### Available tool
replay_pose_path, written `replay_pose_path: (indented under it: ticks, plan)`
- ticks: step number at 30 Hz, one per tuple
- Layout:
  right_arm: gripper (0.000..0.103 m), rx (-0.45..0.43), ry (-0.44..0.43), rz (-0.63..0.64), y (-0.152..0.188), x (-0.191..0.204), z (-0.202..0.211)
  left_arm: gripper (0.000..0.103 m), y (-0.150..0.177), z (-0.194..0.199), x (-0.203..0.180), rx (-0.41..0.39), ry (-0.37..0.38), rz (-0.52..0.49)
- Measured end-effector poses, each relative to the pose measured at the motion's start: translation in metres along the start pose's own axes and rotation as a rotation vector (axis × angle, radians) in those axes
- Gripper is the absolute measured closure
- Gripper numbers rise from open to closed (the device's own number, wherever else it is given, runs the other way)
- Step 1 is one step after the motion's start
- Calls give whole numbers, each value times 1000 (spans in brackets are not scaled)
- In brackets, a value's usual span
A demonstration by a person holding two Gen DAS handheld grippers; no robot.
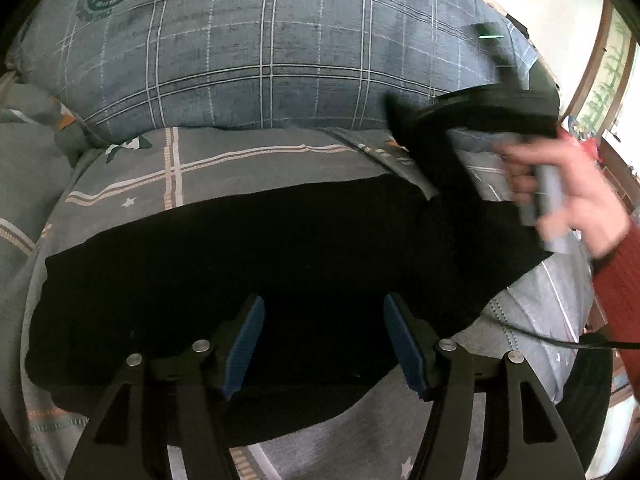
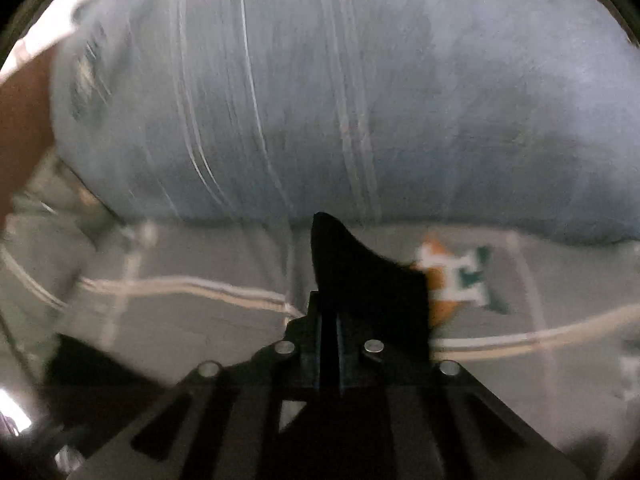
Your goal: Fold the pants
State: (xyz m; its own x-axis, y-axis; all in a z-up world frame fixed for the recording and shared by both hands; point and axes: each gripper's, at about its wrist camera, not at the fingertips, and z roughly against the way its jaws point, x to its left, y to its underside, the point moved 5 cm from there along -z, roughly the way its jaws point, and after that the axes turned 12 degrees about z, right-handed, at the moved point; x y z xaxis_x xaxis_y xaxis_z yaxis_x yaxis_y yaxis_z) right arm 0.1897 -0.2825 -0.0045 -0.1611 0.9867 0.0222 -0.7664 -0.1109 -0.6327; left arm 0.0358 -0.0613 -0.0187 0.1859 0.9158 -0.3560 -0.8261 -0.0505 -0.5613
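Observation:
Black pants lie spread across a grey patterned bedsheet. My left gripper is open just above the near part of the pants, its blue pads apart and holding nothing. My right gripper shows at the upper right of the left wrist view, held by a hand, lifting the pants' right end off the bed. In the right wrist view the right gripper is shut on a black fold of the pants, which sticks up past the fingers. That view is blurred.
A large blue-grey checked pillow lies along the far side of the bed, also in the right wrist view. A black cable runs over the sheet at right. A window and wall are at far right.

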Motion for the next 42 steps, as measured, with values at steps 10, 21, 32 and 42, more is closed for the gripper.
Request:
replay_pose_path:
  ticks: [10,21,32,42]
  plan:
    - [99,-105,103,-246,144,-106,145,41,3,-6,-3,-16,9,60]
    - [82,-11,99,-402,209,-122,121,40,1,28,5,-49,-19,75]
    - [53,-147,33,-248,176,-55,166,20,16,101,107,-127,-143,283]
    - [52,-128,-368,298,139,168,87,20,15,93,143,-116,-137,489]
